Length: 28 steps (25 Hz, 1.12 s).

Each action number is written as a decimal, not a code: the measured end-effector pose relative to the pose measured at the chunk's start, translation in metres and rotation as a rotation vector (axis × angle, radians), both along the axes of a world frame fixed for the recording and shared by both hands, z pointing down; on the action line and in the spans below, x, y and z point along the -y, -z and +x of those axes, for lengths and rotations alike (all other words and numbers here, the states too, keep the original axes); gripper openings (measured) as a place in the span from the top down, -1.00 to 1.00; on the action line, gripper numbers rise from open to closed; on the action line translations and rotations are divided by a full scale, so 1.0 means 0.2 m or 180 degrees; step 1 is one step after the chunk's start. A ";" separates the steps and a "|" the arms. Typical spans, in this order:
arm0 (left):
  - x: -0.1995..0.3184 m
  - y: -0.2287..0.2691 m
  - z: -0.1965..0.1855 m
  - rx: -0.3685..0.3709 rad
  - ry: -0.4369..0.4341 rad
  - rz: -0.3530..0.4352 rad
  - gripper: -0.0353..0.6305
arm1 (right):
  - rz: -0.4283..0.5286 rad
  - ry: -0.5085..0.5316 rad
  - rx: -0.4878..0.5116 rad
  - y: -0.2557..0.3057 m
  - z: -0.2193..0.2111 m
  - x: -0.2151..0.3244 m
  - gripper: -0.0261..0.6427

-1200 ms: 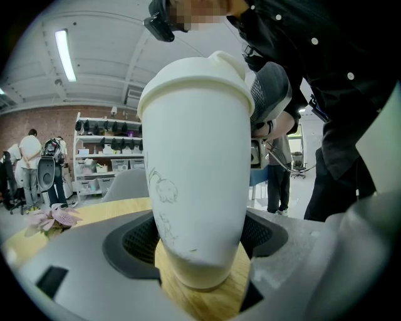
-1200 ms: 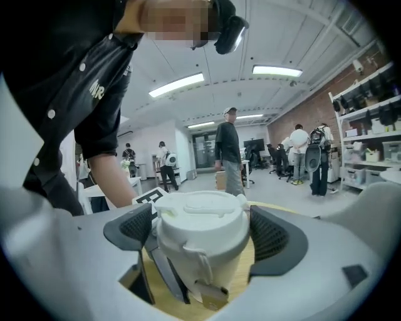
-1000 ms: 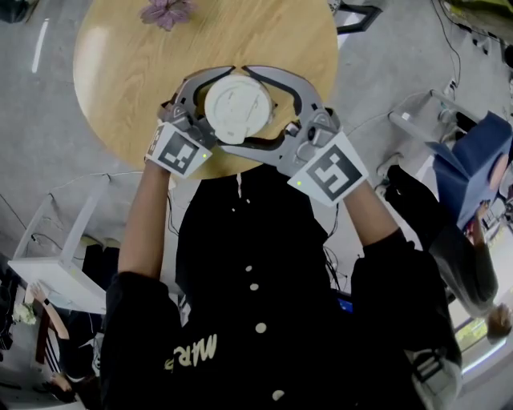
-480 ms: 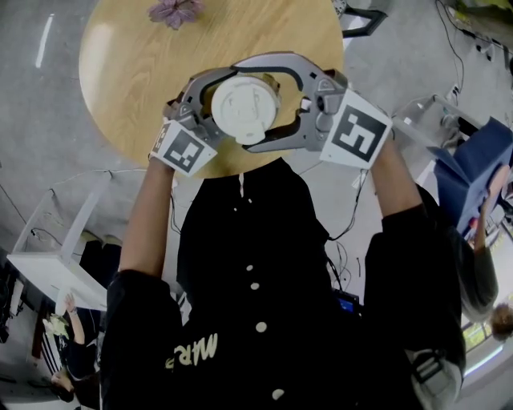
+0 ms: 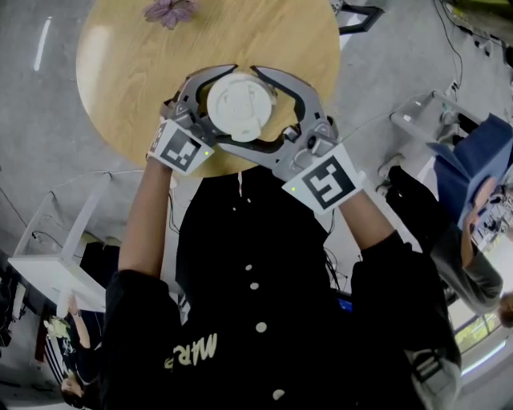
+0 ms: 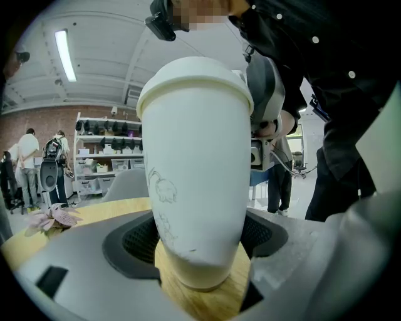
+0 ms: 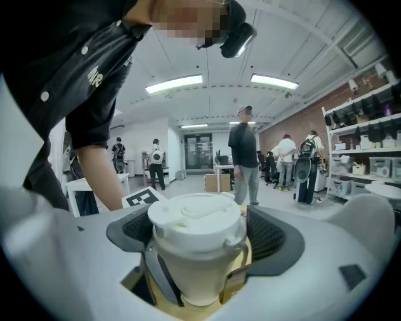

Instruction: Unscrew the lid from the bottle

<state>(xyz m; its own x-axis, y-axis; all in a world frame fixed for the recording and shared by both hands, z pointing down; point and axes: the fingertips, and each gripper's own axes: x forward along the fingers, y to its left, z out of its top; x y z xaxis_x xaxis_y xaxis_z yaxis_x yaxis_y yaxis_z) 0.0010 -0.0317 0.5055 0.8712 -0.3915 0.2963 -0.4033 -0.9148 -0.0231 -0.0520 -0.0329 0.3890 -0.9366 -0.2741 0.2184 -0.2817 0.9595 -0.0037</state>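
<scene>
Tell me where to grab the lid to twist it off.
Take the lid by its round side wall, squeezing across its width, coming in level from the side. The bottle stands upright, and the left gripper clamps its lower body, well below the lid.

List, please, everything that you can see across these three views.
bottle: one, cream-white, upright over the table
lid: one, white, on the bottle
table: one, round, light wood, under the bottle
flower: one, pink-purple, table's far edge
bystanders: several, dark and white tops, background
shelving rack: one, white, far background
left tool: one, grey, shut on the bottle's body
right tool: one, grey, jaws just closed further, gripping the lid
jacket: one, black, on the person
</scene>
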 end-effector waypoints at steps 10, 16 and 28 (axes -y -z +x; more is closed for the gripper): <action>0.03 0.04 0.03 -0.0124 0.0029 0.0117 -0.24 | 0.0017 0.1872 -0.0111 -0.02 0.01 -0.07 -0.41; 0.01 0.03 0.02 -0.0062 0.0045 0.0060 -0.24 | -0.0077 0.1918 -0.0181 -0.03 0.02 -0.08 -0.43; 0.03 0.02 0.02 -0.0103 0.0057 0.0079 -0.24 | -0.0051 -0.0026 -0.0085 -0.03 0.02 0.02 -0.47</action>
